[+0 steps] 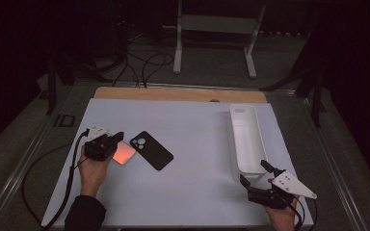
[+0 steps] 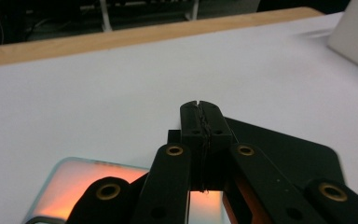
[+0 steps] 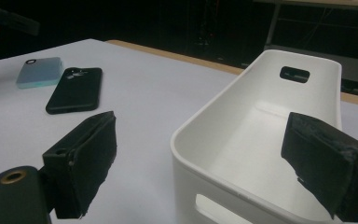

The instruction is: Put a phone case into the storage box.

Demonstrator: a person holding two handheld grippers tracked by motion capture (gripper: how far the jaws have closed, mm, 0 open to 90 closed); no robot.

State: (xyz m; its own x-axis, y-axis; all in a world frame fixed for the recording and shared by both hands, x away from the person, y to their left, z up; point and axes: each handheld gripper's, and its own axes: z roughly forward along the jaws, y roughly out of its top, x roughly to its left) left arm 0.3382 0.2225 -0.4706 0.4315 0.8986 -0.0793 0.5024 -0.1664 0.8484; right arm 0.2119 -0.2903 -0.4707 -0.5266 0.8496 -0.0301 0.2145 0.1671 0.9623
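Left gripper [image 1: 117,139] fingers closed empty, hiding pale phone case [image 1: 125,154] edge; right gripper [image 1: 255,174] wide open, empty.

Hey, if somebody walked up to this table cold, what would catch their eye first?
Probably the light phone case glowing orange at the left of the white table, right under the shut left gripper. Next to it lies a black phone case with its camera cutout showing. On the right stands a long, empty white bin, with the open right gripper waiting at its near end.
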